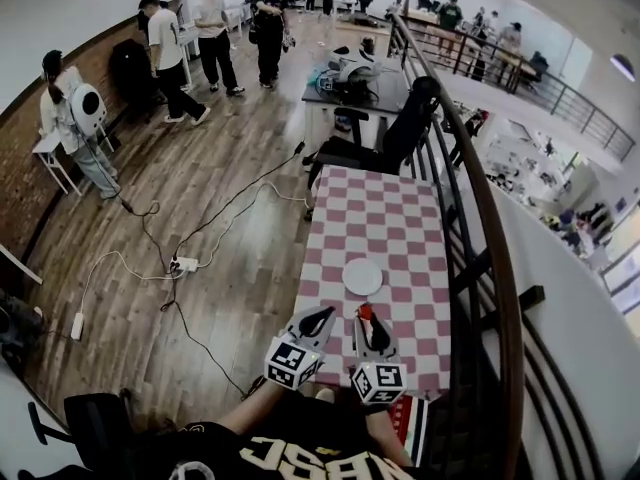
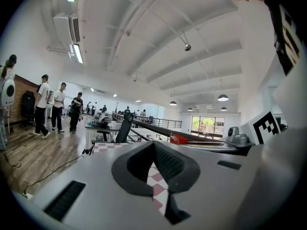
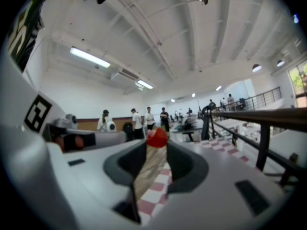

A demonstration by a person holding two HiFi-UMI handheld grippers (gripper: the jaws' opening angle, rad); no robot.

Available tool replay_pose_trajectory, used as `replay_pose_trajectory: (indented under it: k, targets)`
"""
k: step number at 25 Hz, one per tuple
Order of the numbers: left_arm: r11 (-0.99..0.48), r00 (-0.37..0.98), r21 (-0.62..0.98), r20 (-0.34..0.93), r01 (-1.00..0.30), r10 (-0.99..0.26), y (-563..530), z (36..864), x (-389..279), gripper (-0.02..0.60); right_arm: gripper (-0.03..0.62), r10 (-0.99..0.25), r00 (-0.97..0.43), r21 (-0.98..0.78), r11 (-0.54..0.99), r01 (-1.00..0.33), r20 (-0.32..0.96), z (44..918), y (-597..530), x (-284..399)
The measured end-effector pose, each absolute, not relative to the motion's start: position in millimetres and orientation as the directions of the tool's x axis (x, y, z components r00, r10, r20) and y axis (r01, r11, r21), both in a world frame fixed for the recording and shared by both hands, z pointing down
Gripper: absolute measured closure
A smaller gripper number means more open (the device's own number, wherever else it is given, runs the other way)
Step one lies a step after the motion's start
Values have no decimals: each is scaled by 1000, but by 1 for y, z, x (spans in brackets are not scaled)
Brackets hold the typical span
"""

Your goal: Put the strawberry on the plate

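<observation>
Head view puts the person's dark sleeves nearest, with both tools reaching out over the red-and-white checked counter (image 1: pixel 400 218). The left tool (image 1: pixel 322 315) sits near the plate (image 1: pixel 362 277), on its near side and a little to its left. In the left gripper view its jaws meet at the tips with nothing between them, and checked cloth shows through the gap behind.

The right tool (image 1: pixel 366 315) is just beside the left one, straight in front of the plate's near edge. It grips the strawberry (image 1: pixel 365 311), and the right gripper view shows the red strawberry (image 3: pixel 157 137) pinched at the jaw tips. The strawberry is close to the plate but not on it.

The white plate lies bare on the counter, near the middle.

Beyond the plate, past the counter's far end, stands a black chair (image 1: pixel 400 133). Right of the plate a dark railing (image 1: pixel 480 218) runs along the counter's edge. Left of it, cables (image 1: pixel 200 238) trail across the wooden floor (image 1: pixel 200 168). Far beyond the plate, several people (image 1: pixel 213 28) stand.
</observation>
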State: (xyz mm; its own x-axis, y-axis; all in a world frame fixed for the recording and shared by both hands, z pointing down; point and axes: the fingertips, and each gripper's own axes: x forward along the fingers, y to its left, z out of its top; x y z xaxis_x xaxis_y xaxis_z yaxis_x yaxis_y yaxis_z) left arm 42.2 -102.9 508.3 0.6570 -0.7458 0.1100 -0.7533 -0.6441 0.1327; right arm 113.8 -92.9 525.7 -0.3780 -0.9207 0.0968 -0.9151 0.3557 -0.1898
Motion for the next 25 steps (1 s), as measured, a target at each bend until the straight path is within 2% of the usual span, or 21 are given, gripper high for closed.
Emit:
replay_pose_trajectory:
  k: [15, 19, 25]
  targets:
    - [-710, 716, 109, 192, -696, -672, -182, 526, 76, 572, 462, -922, -343, -219, 302, -928, 181, 553, -172, 140]
    - [-728, 735, 128, 212, -674, -644, -194, 539, 80, 572, 462, -926, -302, -252, 244, -936, 225, 569, -184, 147]
    - [-750, 739, 86, 280, -655, -613, -210, 567, 74, 572, 462, -904, -309, -236, 244, -941, 295, 599, -208, 136]
